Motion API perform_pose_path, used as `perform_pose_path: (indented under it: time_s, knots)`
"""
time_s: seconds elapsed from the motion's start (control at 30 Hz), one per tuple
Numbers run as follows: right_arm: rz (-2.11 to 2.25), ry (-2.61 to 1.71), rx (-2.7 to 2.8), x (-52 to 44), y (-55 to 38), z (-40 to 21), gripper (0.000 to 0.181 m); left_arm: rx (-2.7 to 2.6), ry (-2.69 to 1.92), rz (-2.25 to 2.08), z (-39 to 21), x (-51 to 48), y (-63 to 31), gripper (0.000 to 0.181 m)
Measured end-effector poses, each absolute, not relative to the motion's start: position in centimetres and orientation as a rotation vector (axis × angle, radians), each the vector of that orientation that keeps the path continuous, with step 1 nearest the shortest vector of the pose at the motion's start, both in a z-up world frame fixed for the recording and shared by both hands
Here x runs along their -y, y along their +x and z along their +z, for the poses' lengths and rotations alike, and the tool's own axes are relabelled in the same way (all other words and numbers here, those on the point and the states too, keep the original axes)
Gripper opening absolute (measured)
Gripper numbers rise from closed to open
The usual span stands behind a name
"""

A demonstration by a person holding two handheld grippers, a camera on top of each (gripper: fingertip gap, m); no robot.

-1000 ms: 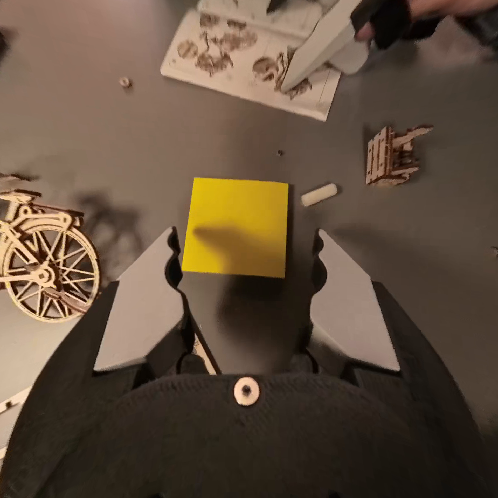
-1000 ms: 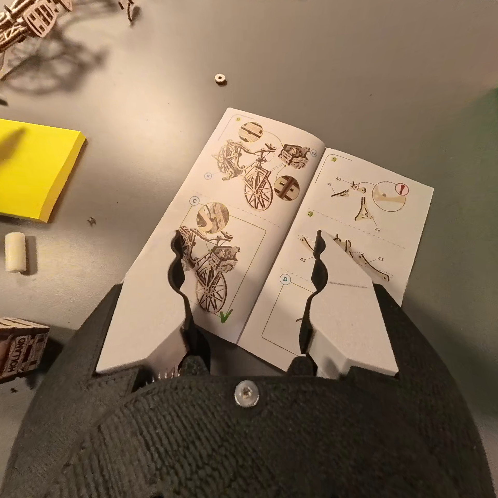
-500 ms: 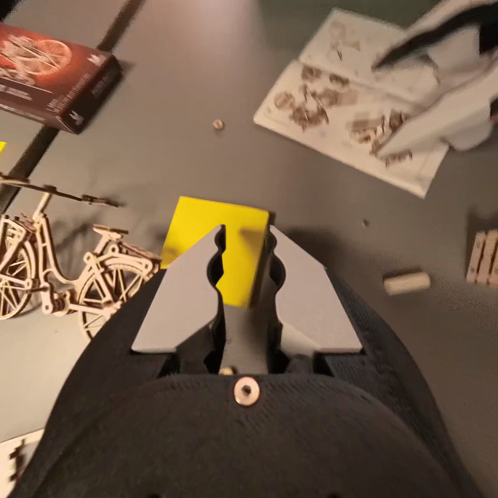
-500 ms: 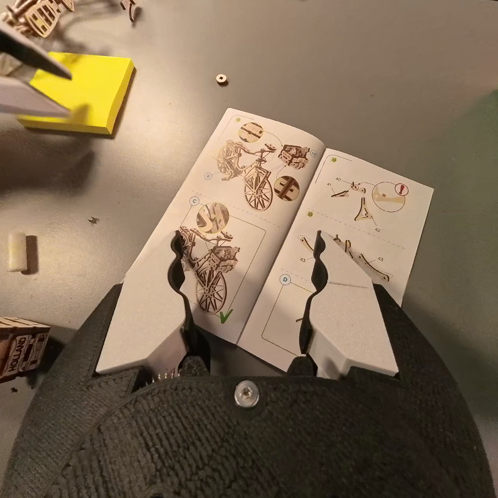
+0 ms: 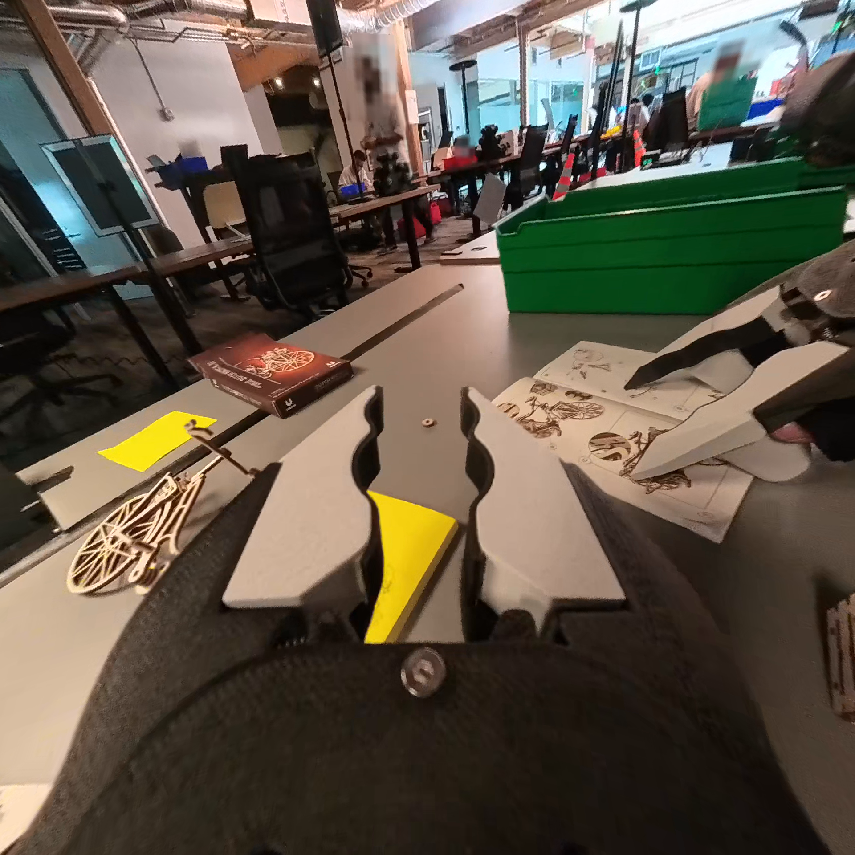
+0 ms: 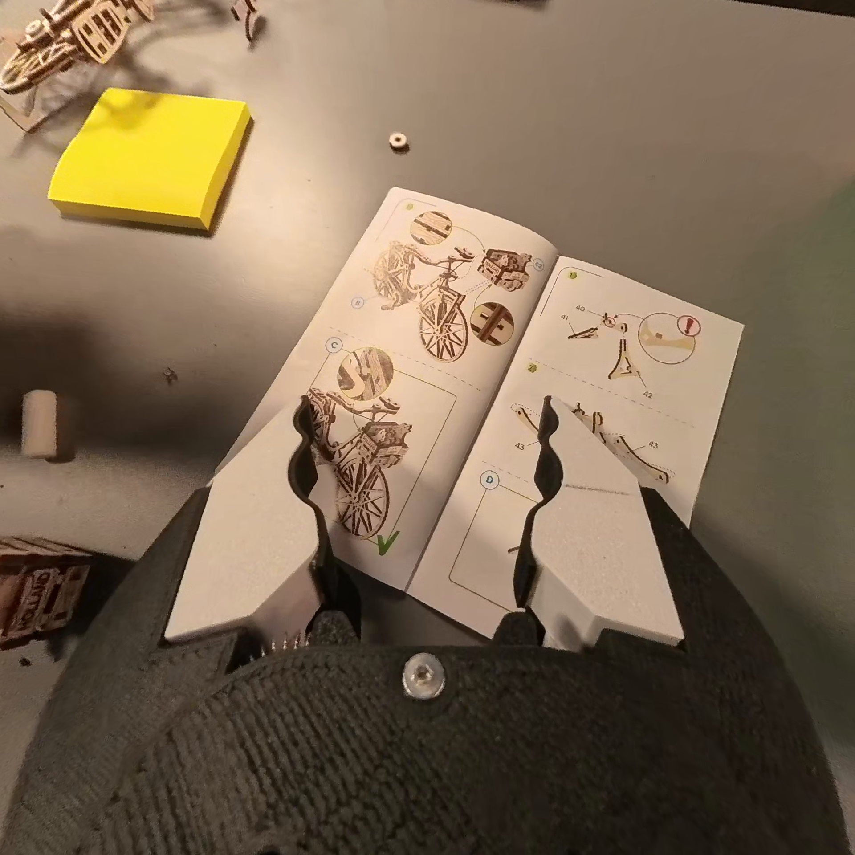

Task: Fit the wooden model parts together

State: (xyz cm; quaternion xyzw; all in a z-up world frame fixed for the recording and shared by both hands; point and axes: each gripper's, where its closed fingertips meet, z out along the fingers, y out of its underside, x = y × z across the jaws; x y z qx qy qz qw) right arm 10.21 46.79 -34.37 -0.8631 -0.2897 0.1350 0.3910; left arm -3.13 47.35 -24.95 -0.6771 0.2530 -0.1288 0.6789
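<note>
The left gripper (image 5: pixel 421 405) has tilted up to face the room, jaws partly spread and empty above the yellow sticky-note pad (image 5: pixel 407 550). The wooden bicycle model (image 5: pixel 134 527) stands at far left. The right gripper (image 6: pixel 423 405), jaws spread and empty, hovers over the open instruction booklet (image 6: pixel 467 314). The wooden crate part (image 6: pixel 34 597) lies left of it.

This is an open-plan office or workshop hall. Exposed ducts (image 5: pixel 83 18) and wooden beams (image 5: pixel 51 60) run across the ceiling. Rows of long desks (image 5: pixel 384 199) with black office chairs (image 5: pixel 287 231) fill the far part of the room, and a person (image 5: pixel 356 173) sits at one of them. Glass partitions (image 5: pixel 509 106) close the far side. On the near grey worktop (image 5: pixel 462 324) at the right stand stacked green plastic bins (image 5: pixel 671 245).
</note>
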Motion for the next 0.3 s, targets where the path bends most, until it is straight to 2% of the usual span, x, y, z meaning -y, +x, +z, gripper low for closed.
perform_pose_path:
  time_s: [0.3]
  knots:
    - [0.354,-2.184,0.759,-46.8,9.8,-34.4,0.096,-0.431,-1.489,-0.438,-23.9,-47.6,-4.6,0.031]
